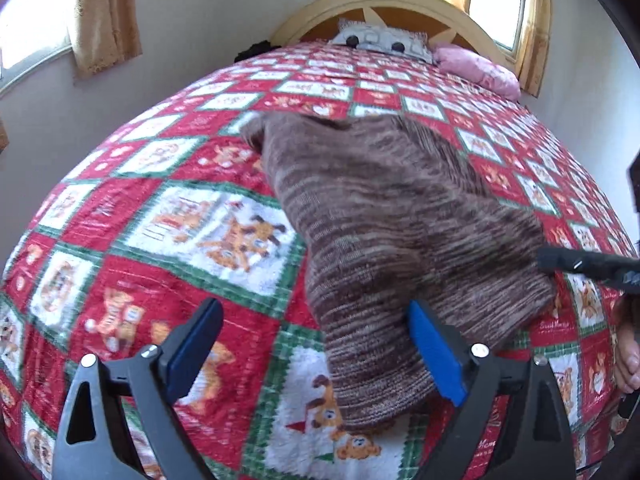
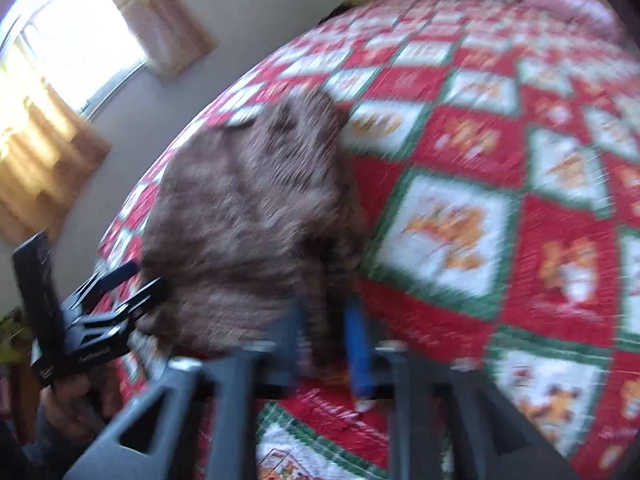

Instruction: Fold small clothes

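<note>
garment: brown striped knit sweater point(image 1: 384, 216) lying bunched on red-green-white patchwork quilt point(image 1: 132, 248)
left gripper point(image 1: 316, 352): jaws spreading wide; sweater hem beside blue pad, unpinched
right gripper point(image 2: 326, 344): part-spread; frame blurring; grip unclear

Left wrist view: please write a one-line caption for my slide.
Open left gripper above a brown striped knit garment lying on a red Christmas quilt.
</note>
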A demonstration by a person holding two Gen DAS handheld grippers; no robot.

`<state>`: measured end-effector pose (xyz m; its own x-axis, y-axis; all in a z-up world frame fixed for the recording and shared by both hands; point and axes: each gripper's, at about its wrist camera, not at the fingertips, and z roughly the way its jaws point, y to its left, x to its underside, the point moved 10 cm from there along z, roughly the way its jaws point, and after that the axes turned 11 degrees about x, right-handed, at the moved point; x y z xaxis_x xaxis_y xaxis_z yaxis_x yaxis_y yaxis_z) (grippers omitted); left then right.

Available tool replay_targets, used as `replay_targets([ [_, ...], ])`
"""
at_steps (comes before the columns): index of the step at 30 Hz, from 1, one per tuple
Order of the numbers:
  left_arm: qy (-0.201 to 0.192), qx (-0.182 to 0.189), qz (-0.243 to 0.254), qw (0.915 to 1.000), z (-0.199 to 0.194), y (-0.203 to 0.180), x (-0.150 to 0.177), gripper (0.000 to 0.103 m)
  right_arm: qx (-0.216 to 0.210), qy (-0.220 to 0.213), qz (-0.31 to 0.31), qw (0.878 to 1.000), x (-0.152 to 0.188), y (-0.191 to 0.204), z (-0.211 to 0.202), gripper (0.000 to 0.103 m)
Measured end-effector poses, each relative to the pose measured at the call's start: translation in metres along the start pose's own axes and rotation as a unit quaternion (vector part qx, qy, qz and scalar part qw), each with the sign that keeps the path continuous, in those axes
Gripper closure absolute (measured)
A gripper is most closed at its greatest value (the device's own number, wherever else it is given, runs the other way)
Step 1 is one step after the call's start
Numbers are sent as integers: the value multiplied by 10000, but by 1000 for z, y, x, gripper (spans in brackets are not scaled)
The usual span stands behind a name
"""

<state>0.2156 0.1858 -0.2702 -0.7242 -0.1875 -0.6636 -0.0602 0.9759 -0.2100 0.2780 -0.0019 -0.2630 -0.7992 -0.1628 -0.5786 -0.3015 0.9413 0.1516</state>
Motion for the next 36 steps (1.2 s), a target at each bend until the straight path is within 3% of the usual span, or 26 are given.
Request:
replay_targets([
  [1, -29, -74, -17, 10000, -2, 3, -2, 7, 9, -351, 43, 9994, -10, 1, -14, 49],
  [3, 4, -140, -136, 9998, -3, 10, -2, 7, -285, -703, -11, 9971, -23, 16, -31, 49],
  [5, 44, -131, -251, 9996, 0, 14, 1, 7, -584, -803, -267, 9947, -29, 40, -37, 49],
  [7, 65, -106, -293, 9995, 1, 16, 5, 7, -894, -606, -560, 9926, -25, 63, -25, 49],
  [8, 89, -96, -314, 9994, 1, 16, 7, 7, -804, -294, -674, 9940, -20, 65, -6, 49],
  [10, 92, -21, -375, 9993, -2, 16, 10, 7, -196, 30, -527, 9984, -14, 47, 23, 49],
  [11, 75, -1, -390, 9992, -5, 15, 10, 7, -290, 79, -334, 9990, -11, 40, 29, 49],
  [16, -204, -105, -276, 9994, -39, 13, 4, 7, -452, -375, -245, 9980, -10, 53, -19, 49],
  [20, -521, -58, -47, 9986, -75, 0, 0, 7, 80, -1188, -529, 9915, -10, 65, -80, 49],
  [23, -929, -13, 79, 9956, -107, -13, -12, 6, 764, -1734, -576, 9802, -17, 64, -115, 47],
  [25, -1243, 38, 183, 9921, -130, -22, -23, 1, 927, -1976, -575, 9742, -17, 68, -138, 46],
  [29, -1641, 126, 338, 9858, -160, -35, -38, 0, 977, -2205, -572, 9688, -12, 72, -168, 46],
  [36, -1842, 169, 405, 9819, -179, -42, -43, 0, 984, -2451, -436, 9635, -5, 74, -201, 45],
])
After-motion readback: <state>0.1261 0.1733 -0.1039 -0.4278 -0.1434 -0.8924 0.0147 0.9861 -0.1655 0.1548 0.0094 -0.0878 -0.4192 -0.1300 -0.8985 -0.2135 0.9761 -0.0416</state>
